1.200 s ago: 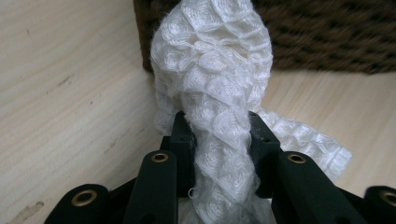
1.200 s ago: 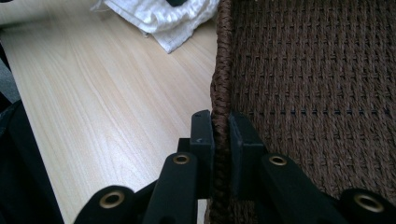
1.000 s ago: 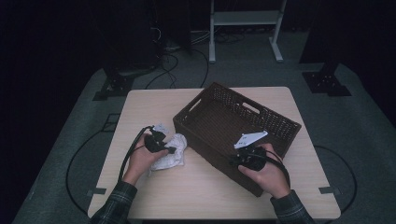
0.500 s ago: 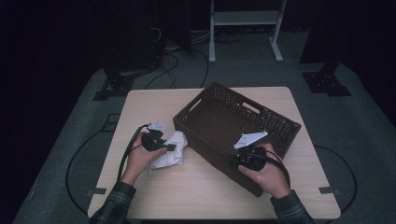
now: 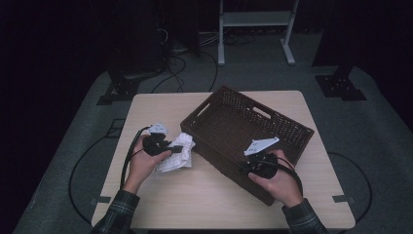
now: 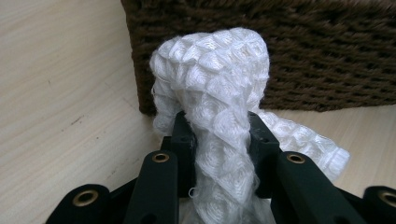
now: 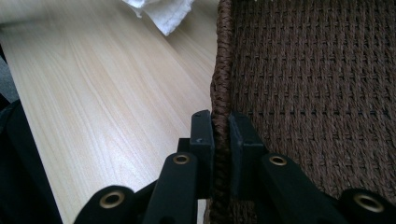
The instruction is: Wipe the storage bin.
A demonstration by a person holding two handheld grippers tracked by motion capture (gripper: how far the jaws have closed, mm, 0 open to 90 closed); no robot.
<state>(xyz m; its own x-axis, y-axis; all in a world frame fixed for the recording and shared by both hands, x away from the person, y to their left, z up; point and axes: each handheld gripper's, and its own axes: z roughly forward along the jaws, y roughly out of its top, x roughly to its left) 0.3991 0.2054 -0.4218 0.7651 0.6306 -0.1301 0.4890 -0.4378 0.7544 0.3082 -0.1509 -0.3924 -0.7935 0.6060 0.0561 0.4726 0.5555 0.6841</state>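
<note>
A white waffle-weave cloth (image 5: 176,153) (image 6: 219,102) lies crumpled on the table just left of a dark brown woven basket (image 5: 272,124). My left gripper (image 5: 176,147) (image 6: 219,140) is shut on a bunched fold of the cloth, which stands up between the jaws, with the basket's wall (image 6: 289,51) close behind. On the basket's near rim (image 7: 223,84), my right gripper (image 5: 246,168) (image 7: 220,128) is shut, one jaw outside and one inside the wall. The cloth's corner (image 7: 163,11) shows far off in the right gripper view.
The light wooden table (image 5: 204,195) has bare room in front of the basket and at its far left. Cables trail from both grippers. A white-legged stand (image 5: 253,29) and black equipment bases sit on the floor beyond the table.
My left gripper has lifted a little with the cloth's fold in it. The right gripper and the basket have stayed put.
</note>
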